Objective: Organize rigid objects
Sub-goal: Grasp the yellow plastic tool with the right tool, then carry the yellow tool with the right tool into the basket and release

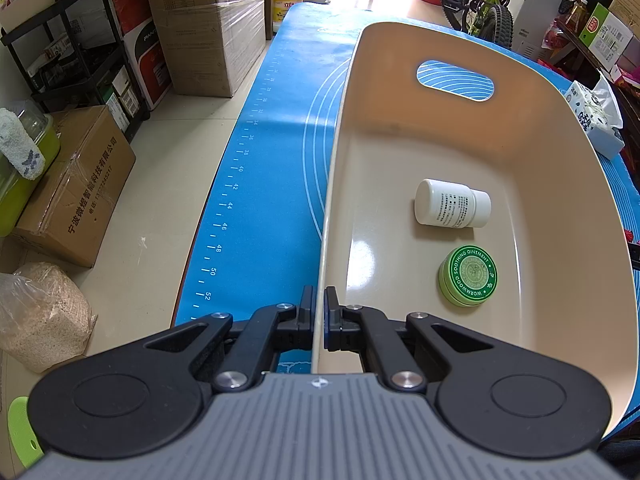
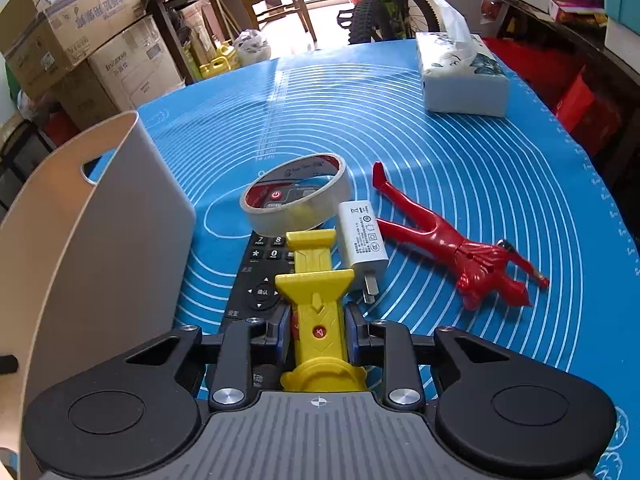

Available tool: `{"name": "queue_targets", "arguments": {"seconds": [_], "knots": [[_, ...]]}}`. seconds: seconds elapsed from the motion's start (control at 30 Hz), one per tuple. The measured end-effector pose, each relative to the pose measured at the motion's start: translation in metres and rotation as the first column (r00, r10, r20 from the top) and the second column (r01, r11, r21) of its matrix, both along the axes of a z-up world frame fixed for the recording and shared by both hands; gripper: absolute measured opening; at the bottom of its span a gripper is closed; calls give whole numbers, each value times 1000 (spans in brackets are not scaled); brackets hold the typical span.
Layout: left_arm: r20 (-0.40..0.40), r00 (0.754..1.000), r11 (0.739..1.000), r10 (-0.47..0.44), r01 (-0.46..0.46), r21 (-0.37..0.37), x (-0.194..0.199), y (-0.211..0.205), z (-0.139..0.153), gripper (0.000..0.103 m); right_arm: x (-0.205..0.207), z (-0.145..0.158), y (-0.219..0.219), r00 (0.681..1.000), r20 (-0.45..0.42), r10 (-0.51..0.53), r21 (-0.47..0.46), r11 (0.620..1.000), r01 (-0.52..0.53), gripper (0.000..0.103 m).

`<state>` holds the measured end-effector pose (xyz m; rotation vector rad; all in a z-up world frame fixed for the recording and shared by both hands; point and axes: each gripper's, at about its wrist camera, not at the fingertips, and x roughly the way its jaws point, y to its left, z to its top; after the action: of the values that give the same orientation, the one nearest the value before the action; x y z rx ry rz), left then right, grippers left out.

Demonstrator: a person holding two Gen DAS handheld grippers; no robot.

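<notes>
My left gripper (image 1: 319, 300) is shut on the near rim of the beige bin (image 1: 344, 120), one finger inside the wall and one outside. A white pill bottle (image 1: 452, 208) lies on its side in the bin, beside a round green ointment tin (image 1: 468, 276). In the right wrist view, my right gripper (image 2: 318, 316) is shut on a yellow plastic toy (image 2: 316, 280) that lies across a black remote (image 2: 260, 276). A tape roll (image 2: 296, 196) rests on the remote's far end. A white charger (image 2: 362, 240) and a red figure (image 2: 452, 248) lie to the right.
The bin's outer wall (image 2: 120, 220) stands just left of the right gripper on the blue mat (image 2: 400, 128). A tissue box (image 2: 460, 76) sits at the mat's far right. Cardboard boxes (image 1: 72, 208) and a shelf stand on the floor past the table's left edge.
</notes>
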<state>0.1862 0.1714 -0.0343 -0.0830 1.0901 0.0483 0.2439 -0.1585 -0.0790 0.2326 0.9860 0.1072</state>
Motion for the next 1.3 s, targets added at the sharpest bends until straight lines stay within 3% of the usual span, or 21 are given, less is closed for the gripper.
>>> {"name": "queue_targets", "arguments": {"seconds": [0.77, 1.07, 1.3], "knots": [[-1, 1000, 1000, 0, 0, 0, 0, 0, 0, 5, -22, 44, 1, 984, 175, -28, -23, 999, 32, 36], [0, 1000, 1000, -1, 1, 0, 0, 0, 0, 5, -39, 88, 18, 938, 345, -23, 1, 1000, 24, 36], [0, 1000, 1000, 0, 0, 0, 0, 0, 0, 5, -43, 113, 53, 906, 422, 41, 50, 996, -69, 36]]}}
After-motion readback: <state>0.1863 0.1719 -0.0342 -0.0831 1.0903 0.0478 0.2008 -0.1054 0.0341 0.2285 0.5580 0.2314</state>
